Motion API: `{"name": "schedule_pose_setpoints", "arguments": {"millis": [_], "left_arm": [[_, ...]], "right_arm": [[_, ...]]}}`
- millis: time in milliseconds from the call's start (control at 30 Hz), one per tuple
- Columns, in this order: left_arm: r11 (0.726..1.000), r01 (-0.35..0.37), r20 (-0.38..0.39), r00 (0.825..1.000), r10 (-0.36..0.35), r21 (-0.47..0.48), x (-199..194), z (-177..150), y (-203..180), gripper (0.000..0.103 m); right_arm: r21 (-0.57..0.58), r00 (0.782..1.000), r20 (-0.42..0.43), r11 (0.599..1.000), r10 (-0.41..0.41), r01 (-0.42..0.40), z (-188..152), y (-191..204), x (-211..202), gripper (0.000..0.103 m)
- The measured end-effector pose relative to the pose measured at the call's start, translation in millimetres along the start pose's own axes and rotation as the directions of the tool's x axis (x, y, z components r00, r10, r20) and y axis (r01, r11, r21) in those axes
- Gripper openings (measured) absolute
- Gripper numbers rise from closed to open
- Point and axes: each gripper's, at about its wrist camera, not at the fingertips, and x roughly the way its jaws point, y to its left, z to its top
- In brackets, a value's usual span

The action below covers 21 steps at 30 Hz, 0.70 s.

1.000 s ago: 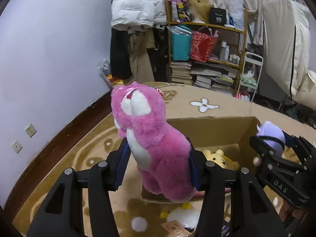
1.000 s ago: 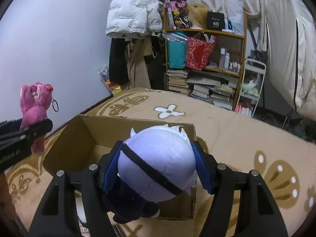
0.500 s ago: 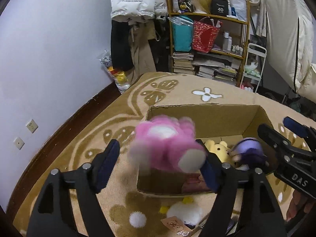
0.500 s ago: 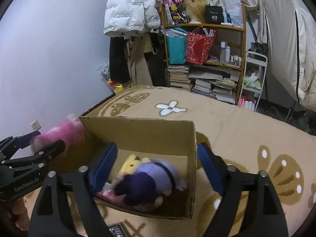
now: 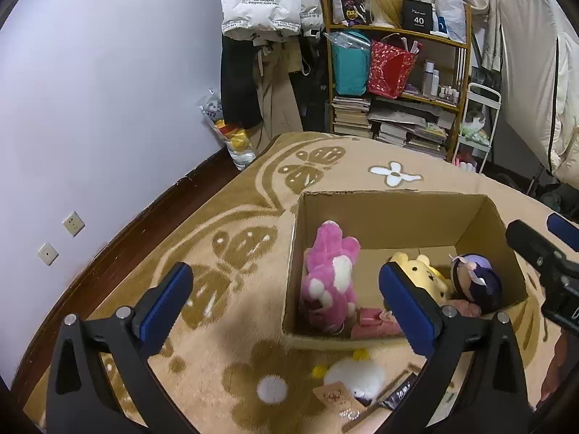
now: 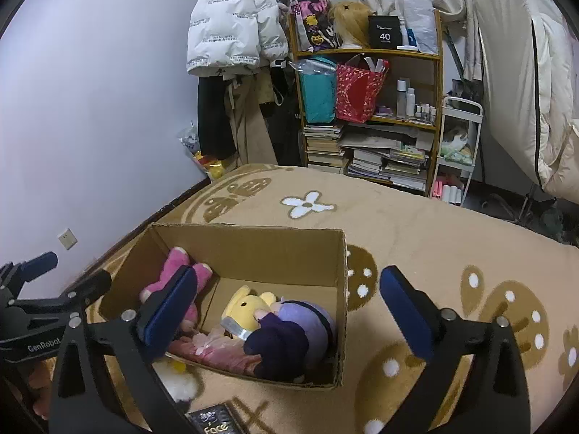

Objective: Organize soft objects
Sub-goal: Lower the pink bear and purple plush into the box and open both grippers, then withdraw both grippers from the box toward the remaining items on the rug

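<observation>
Inside the cardboard box (image 5: 394,213), the pink plush bear (image 5: 331,278) lies against the left wall; the purple-haired doll (image 6: 293,336) rests at the right beside a yellow plush (image 6: 246,305). The left tongs (image 5: 286,303) and right tongs (image 6: 289,311) have just been opening; both stand wide apart with nothing clamped. The box sits on a tan patterned carpet (image 6: 416,224).

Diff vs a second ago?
Both let go: the left hand-held gripper dropped the pink bear and the right hand-held gripper the purple doll into the cardboard box; jaws have just been opening, nothing between them. Box and yellow plush unchanged.
</observation>
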Motion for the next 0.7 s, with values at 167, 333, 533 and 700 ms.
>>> {"name": "schedule_pose_setpoints", "arguments": {"millis": [167, 333, 533, 700], "left_arm": [[1.000, -0.002, 0.001, 1.000, 0.002, 0.014, -13.4, -2.2, 0.5, 0.102], [0.999, 0.011, -0.012, 1.000, -0.011, 0.037, -30.2, -5.5, 0.7, 0.102], [0.998, 0.024, -0.020, 1.000, -0.023, 0.051, -53.3, -14.9, 2.1, 0.102], [0.998, 0.048, -0.048, 0.998, -0.046, 0.050, -66.7, -28.4, 3.6, 0.102]], "right_arm": [[0.004, 1.000, 0.012, 1.000, -0.003, 0.003, 2.3, 1.5, -16.5, 0.103], [0.008, 1.000, 0.026, 1.000, -0.003, 0.003, 1.4, 3.9, -36.8, 0.103], [0.009, 1.000, 0.030, 1.000, 0.001, -0.002, -2.8, 9.9, -57.2, 0.103], [0.012, 1.000, 0.021, 1.000, 0.006, -0.006, -12.9, 13.2, -71.7, 0.103]]}}
